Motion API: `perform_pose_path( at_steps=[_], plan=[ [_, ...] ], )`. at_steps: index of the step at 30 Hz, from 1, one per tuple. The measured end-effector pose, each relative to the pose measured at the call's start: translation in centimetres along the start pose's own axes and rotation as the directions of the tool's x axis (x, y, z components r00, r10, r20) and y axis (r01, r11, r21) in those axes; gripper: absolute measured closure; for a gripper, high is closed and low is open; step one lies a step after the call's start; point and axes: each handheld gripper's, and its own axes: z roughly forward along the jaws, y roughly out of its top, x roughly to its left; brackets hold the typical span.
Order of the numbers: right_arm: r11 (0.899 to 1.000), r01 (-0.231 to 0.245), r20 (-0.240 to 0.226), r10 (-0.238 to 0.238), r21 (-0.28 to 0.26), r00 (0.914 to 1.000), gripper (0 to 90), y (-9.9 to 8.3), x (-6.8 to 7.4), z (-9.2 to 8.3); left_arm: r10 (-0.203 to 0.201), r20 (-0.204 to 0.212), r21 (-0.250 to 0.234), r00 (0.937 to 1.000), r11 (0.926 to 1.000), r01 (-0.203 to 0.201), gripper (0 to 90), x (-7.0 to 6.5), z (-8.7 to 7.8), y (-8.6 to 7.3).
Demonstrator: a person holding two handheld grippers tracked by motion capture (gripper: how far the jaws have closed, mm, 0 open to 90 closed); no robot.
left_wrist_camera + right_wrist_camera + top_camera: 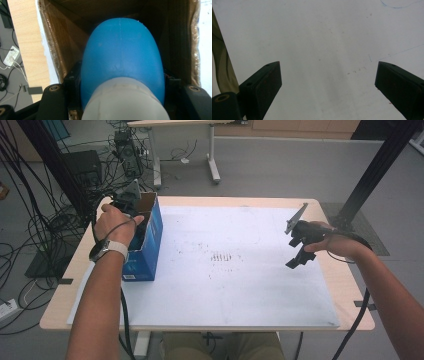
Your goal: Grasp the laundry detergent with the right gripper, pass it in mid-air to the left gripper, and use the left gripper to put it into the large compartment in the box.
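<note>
Left tool pinching blue bulb inside box at desk's left edge. Right tool spread, empty. Probably light, smooth, slippery; best gripped across widest part.

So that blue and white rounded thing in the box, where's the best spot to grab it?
Probably across its blue body, from above through the box's open top. The left gripper has a jaw on either flank, near the white end; the box walls block other sides.
</note>
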Motion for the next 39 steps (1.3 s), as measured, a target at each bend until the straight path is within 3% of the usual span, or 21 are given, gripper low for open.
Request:
perform_pose_path(
  at_steps=[6,39],
  plan=[
    [1.0,0.0,-0.003,0.0,0.003,1.0,7.0,-0.02,-0.03,0.2,0.002,0.007,-0.001,1.0,1.0,-0.002,37.7,0.03,0.7,-0.04],
    [1.0,-0.003,-0.002,0.003,0.003,1.0,6.9,-0.28,0.04,0.19,0.006,0.008,-0.001,0.9999,1.0,-0.006,37.5,-0.03,0.76,-0.04]
  ],
)
